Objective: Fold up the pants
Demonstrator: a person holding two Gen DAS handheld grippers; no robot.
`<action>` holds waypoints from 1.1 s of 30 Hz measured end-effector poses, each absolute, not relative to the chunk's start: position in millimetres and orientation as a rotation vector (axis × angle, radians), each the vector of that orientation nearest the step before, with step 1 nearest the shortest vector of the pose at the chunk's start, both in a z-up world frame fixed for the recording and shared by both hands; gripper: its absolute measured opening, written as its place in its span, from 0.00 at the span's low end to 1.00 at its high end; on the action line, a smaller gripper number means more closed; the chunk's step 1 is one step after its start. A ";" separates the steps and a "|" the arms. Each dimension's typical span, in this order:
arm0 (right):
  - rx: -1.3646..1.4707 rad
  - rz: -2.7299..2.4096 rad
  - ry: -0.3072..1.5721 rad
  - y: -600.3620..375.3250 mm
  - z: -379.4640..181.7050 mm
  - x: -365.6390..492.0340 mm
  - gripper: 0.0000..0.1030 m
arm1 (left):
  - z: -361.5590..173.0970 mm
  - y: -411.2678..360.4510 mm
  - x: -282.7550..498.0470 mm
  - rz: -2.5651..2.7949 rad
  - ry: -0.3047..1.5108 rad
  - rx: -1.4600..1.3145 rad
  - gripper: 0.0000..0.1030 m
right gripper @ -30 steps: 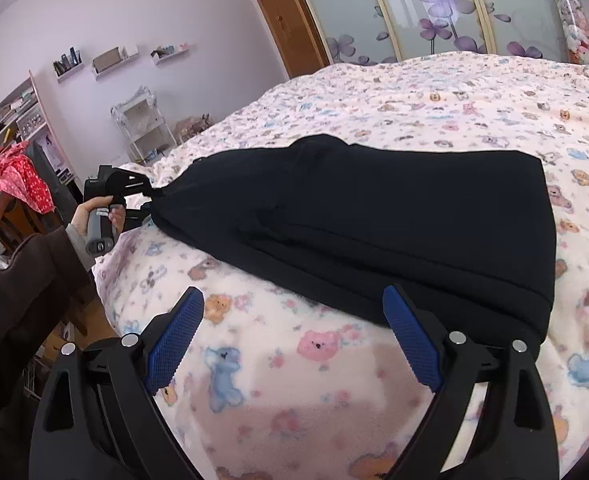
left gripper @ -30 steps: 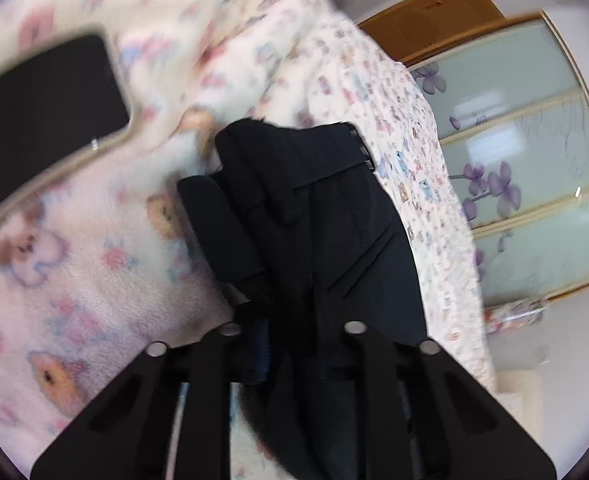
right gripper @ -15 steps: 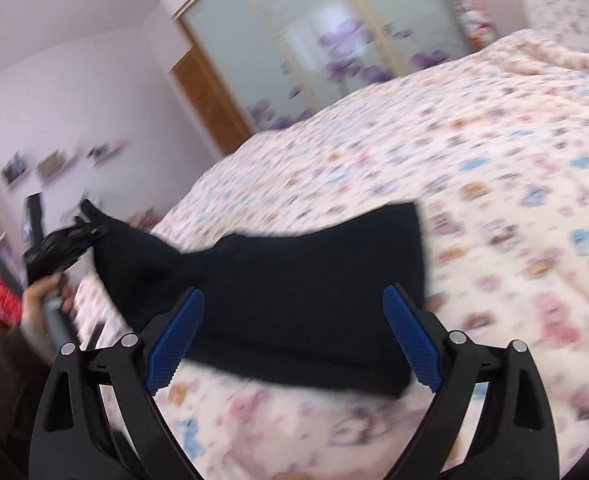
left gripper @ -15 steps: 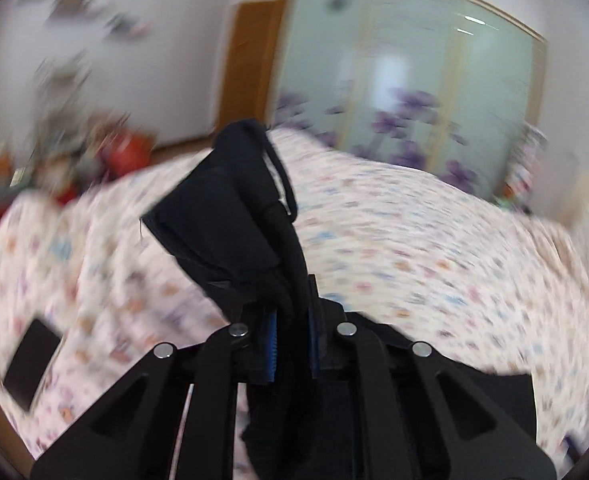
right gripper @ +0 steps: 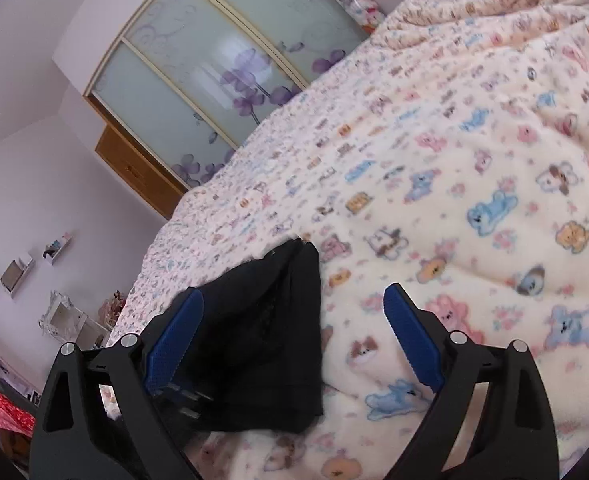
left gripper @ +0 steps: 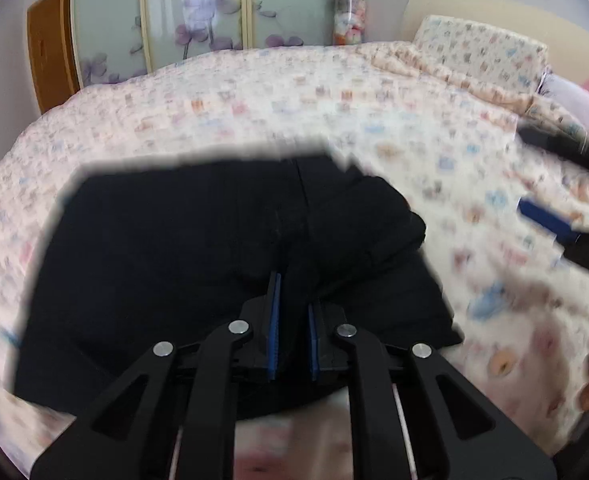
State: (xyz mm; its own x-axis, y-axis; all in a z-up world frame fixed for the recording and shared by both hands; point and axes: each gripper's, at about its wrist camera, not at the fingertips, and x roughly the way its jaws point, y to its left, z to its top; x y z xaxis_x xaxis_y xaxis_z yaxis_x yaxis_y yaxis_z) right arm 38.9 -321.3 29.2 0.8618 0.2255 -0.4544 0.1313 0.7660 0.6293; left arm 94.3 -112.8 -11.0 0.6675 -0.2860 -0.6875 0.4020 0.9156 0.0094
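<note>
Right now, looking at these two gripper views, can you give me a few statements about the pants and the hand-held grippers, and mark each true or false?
1. The black pants lie on a bedspread printed with cartoon animals. True.
2. The left hand-held gripper is open and holds nothing. False: it is shut on a fold of the pants.
3. The right hand-held gripper is open. True.
4. The wardrobe doors are plain wood. False: they are frosted panels with purple flowers.

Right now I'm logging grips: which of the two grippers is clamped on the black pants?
The left gripper: its blue pads pinch a fold of the black pants. The right gripper stands wide open, gripping nothing.
</note>
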 end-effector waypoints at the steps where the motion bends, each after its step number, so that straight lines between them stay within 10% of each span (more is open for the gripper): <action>1: 0.709 0.053 0.545 -322.8 28.2 39.4 0.91 | -11.4 -116.6 87.5 -0.371 0.699 0.203 0.10; 15: 0.707 0.100 0.542 -314.8 29.0 40.3 0.91 | -22.9 -124.2 43.4 -0.478 0.613 0.280 0.14; 17: 0.698 0.127 0.537 -311.6 29.7 41.6 0.91 | -19.6 -122.9 43.9 -0.485 0.610 0.267 0.20; 22: 0.739 0.236 0.511 -306.2 30.7 45.4 0.91 | -6.6 -105.3 25.5 -0.596 0.566 0.192 0.86; 33: 0.759 0.623 0.519 -270.3 40.2 56.5 0.91 | 20.7 18.3 77.6 -0.329 0.534 -0.245 0.98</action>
